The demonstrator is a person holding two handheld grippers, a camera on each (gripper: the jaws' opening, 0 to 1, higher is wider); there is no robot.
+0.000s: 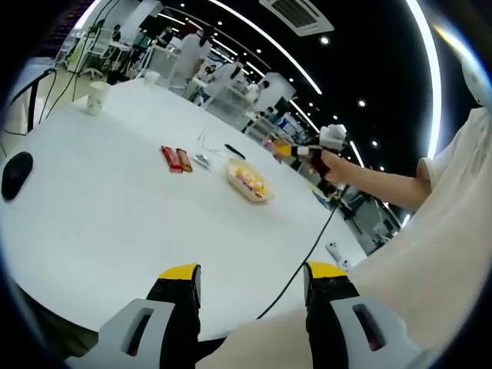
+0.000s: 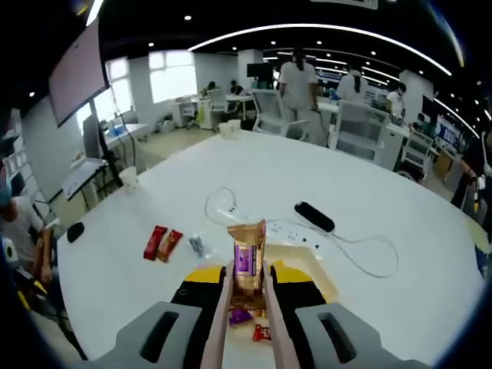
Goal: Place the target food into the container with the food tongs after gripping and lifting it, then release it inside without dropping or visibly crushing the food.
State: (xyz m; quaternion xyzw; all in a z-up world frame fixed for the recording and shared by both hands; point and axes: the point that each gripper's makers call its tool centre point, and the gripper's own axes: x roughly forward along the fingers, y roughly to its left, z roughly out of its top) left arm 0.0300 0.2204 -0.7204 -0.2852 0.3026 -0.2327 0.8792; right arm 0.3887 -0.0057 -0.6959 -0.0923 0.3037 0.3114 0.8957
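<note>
white table [image 2: 400, 231] — paper cup [image 1: 96, 97], black mouse [image 1: 17, 174], power strip [image 2: 288, 231]

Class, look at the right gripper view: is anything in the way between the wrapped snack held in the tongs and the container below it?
Nothing visible blocks it. The wrapped snack is pinched upright in the tongs, above the container, which already holds a few wrapped pieces and has no lid over it.

On the table [image 2: 430, 231], two bars [image 2: 162, 244] lie left of the container [image 1: 250, 181]; power strip [image 2: 296, 232] sits behind it, cup [image 2: 129, 179] far left.
</note>
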